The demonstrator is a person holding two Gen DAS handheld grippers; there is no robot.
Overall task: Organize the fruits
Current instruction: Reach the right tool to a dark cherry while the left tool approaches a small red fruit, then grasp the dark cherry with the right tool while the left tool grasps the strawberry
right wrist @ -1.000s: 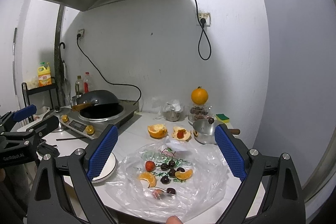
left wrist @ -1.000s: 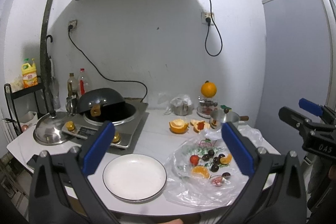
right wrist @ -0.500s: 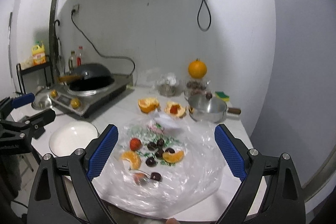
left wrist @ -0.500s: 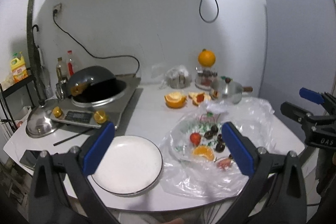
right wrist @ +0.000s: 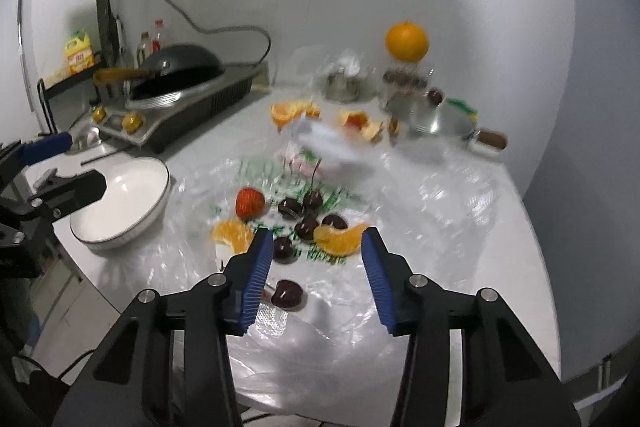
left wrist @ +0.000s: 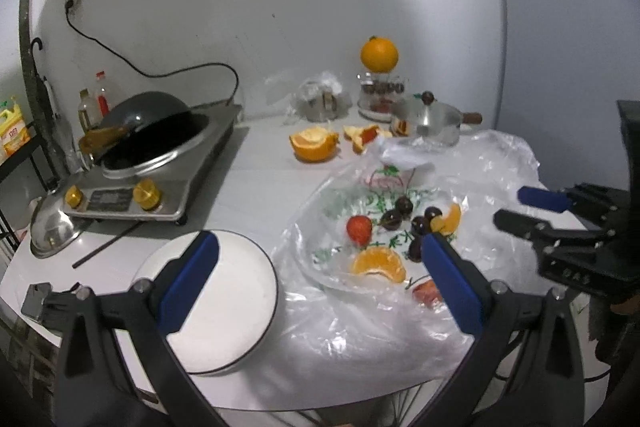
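Observation:
A clear plastic bag point(left wrist: 360, 311) lies flat on the white counter with fruit on it: a strawberry point(left wrist: 358, 229), orange segments point(left wrist: 378, 264) and several dark cherries point(left wrist: 392, 219). An empty white plate point(left wrist: 224, 307) sits left of the bag. My left gripper point(left wrist: 320, 263) is open and empty, above the plate's right edge and the bag. My right gripper point(right wrist: 316, 247) is open and empty, low over the bag, with an orange segment point(right wrist: 340, 239) and cherries point(right wrist: 306, 227) just beyond its tips. The strawberry point(right wrist: 250, 203) and the plate point(right wrist: 120, 211) lie to its left.
An induction cooker with a dark wok point(left wrist: 152, 135) stands at the back left, a steel lid point(left wrist: 52, 231) in front of it. Cut orange halves point(left wrist: 314, 145), a small steel pot point(left wrist: 434, 123), a jar with a whole orange point(left wrist: 379, 54) on top stand at the back.
Both grippers have moved forward and down towards the counter. The right gripper's jaws have narrowed and now hang close over the fruit on the bag.

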